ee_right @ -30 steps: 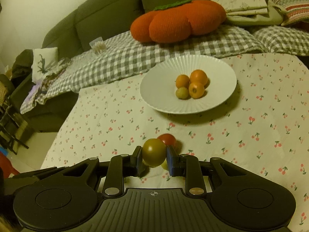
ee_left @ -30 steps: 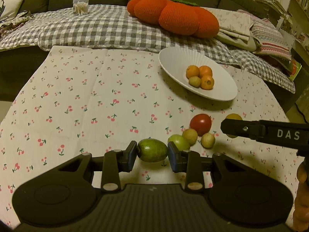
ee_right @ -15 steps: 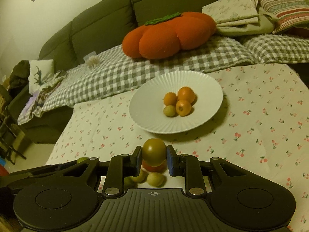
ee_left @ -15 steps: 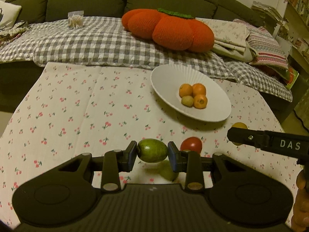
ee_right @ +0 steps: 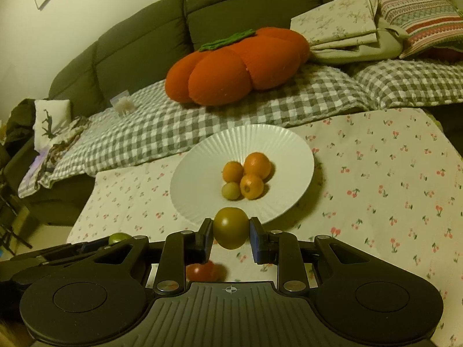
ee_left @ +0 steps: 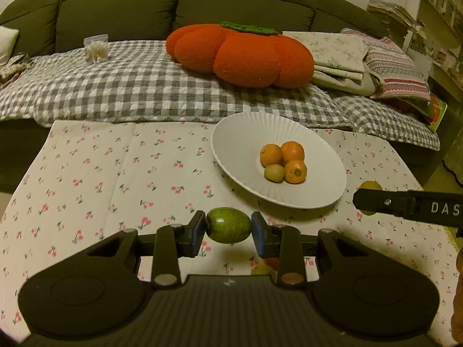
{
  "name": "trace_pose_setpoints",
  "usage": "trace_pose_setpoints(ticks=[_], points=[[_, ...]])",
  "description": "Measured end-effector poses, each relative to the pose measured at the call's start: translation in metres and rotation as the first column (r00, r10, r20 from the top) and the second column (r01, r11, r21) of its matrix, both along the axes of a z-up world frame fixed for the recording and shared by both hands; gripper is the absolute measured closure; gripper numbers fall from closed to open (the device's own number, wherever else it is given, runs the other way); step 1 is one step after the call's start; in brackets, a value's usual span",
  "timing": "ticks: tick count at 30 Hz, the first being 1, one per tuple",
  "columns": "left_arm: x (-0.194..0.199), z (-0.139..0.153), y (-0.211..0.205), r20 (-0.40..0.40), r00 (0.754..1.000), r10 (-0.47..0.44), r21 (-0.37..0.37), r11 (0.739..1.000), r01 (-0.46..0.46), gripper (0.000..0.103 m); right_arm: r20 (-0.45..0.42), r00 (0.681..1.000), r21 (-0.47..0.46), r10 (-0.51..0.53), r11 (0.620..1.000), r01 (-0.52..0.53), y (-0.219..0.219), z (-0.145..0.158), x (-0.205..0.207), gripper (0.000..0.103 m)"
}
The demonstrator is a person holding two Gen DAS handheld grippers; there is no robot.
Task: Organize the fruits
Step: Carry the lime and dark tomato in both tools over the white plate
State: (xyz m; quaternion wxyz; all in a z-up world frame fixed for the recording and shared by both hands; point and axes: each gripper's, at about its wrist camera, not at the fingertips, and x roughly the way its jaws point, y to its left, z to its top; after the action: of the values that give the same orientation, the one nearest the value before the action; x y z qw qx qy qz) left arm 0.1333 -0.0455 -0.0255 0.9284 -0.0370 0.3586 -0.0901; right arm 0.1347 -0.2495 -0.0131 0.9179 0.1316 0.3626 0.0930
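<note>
Left claw (ee_left: pixel 228 230) is clamped on a green fruit (ee_left: pixel 228 225), right claw (ee_right: pixel 230 235) on an olive tomato (ee_right: pixel 231 227), both hanging just short of the plate (ee_right: pixel 202 156), which has 4 fruits.

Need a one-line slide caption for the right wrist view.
Right gripper holds an olive-brown fruit just short of the white plate of four small fruits.

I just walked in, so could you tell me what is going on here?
A person is sorting fruit with two handheld grippers. The left gripper holds a green fruit, the right gripper an olive tomato, both off the table and short of the white plate. The plate has three oranges and one small greenish fruit. A red tomato remains on the tablecloth.
</note>
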Motion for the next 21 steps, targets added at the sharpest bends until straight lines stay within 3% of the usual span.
trace_pose_setpoints(ticks=[13,21], points=[[0.045,-0.003,-0.022,0.035,0.997,-0.064,0.035,0.997,0.063,0.070,-0.004,1.000,-0.018,-0.011,1.000,0.011,-0.012,-0.010,0.033,0.078],[0.073,-0.013,-0.021,0.037,0.996,-0.076,0.007,0.997,0.075,0.070,-0.010,1.000,-0.054,-0.004,0.999,0.004,-0.014,-0.019,0.051,0.078]])
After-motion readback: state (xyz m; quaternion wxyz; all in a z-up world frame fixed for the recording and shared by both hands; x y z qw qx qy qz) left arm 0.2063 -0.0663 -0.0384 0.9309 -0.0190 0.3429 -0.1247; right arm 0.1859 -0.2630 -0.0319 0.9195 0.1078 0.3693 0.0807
